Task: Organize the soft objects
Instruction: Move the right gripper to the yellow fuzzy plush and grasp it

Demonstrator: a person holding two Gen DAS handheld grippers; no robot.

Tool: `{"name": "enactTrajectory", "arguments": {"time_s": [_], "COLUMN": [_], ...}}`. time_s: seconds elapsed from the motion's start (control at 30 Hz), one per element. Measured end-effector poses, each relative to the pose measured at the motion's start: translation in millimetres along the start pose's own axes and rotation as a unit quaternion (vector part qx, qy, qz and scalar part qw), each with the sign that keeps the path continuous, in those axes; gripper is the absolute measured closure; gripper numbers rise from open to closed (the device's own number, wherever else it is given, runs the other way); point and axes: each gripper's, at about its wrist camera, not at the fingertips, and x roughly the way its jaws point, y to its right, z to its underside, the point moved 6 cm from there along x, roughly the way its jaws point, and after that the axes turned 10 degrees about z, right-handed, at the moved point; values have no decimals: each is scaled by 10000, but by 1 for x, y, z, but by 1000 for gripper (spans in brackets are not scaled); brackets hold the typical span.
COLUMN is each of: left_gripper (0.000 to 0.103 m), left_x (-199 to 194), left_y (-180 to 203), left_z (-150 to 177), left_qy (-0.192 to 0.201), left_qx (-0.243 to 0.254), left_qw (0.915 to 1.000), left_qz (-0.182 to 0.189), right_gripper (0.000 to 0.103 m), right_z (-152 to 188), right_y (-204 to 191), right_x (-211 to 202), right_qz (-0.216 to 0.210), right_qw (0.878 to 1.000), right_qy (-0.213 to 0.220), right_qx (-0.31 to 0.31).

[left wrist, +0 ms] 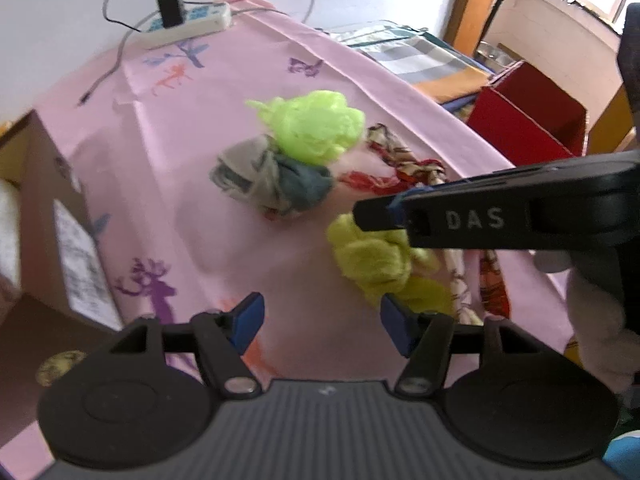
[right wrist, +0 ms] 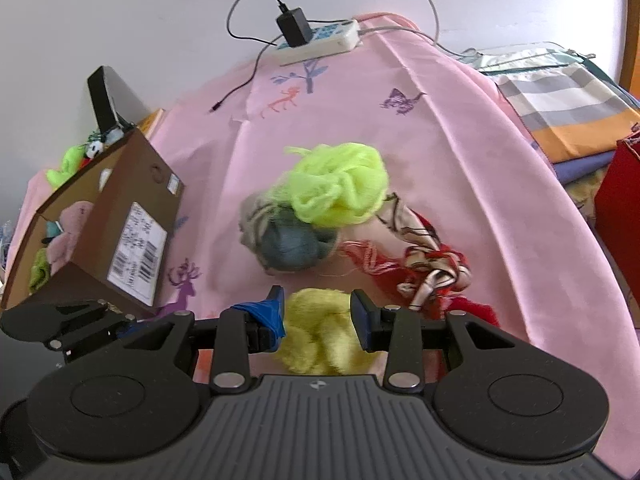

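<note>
Pink printed tablecloth (right wrist: 460,128); white wall (right wrist: 120,12)

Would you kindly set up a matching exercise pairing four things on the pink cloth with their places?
Things:
1. neon green mesh pouf
2. yellow fluffy cloth
3. power strip
4. cardboard box

Places:
A. far edge, by the wall
B. between the right gripper's open fingers
C. left side, soft things inside
D. resting against the grey-blue cloth bundle

Pairs: 1-D, 2-B, 3-A, 4-C
</note>
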Motion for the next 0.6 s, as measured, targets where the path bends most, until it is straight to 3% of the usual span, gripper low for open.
{"name": "enactTrajectory", "arguments": {"time_s": [0.3, 0.6], "left_gripper": [39, 39], "left_x": [25, 42], "left_y": [22, 20], "left_z": [1, -1], "left_qy": [-113, -169], "left_qx": [230, 203], "left_qw": [9982, 9985], "left_qz": [536, 474], "right_gripper": [83, 82], "right_z": [0, 6], "right_y": [10, 10], "right_x": [12, 25], "right_qz": [-182, -710], "right_qw": [9994, 9919], "right_qy": [-271, -815], "right_qx": [100, 661]}}
